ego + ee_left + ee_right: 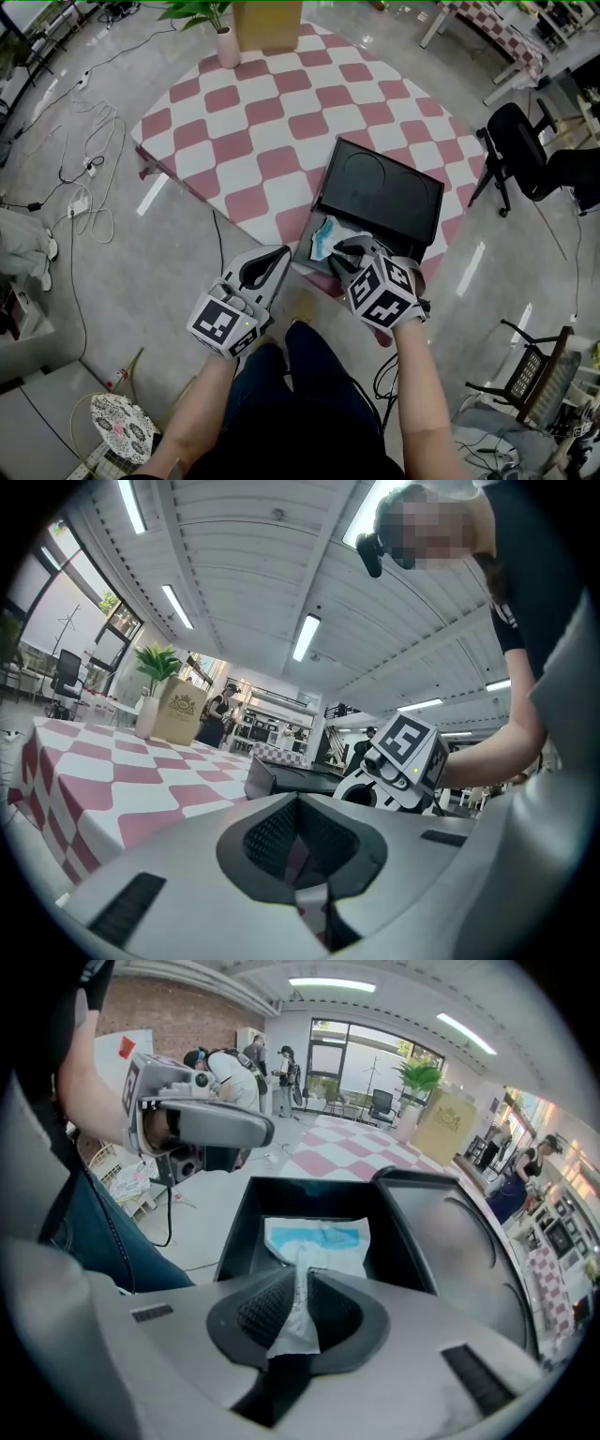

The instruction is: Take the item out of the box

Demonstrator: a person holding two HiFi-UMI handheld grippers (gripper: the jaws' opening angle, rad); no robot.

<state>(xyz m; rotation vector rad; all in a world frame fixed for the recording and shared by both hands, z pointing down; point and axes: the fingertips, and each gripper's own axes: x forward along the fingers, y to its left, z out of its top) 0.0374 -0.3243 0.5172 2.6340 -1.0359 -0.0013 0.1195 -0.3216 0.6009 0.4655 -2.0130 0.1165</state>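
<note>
Packet (319,1239) edge pinched in right gripper (299,1279) jaws, black box (239,1218) just ahead; left gripper (298,806) closed empty, to its left.

I can read no words or numbers anywhere. The tan bag (179,711) at the table's (281,112) far end carries a dark crest, its lettering too small to make out. The near marker cubes (382,292) show only black-and-white squares.
</note>
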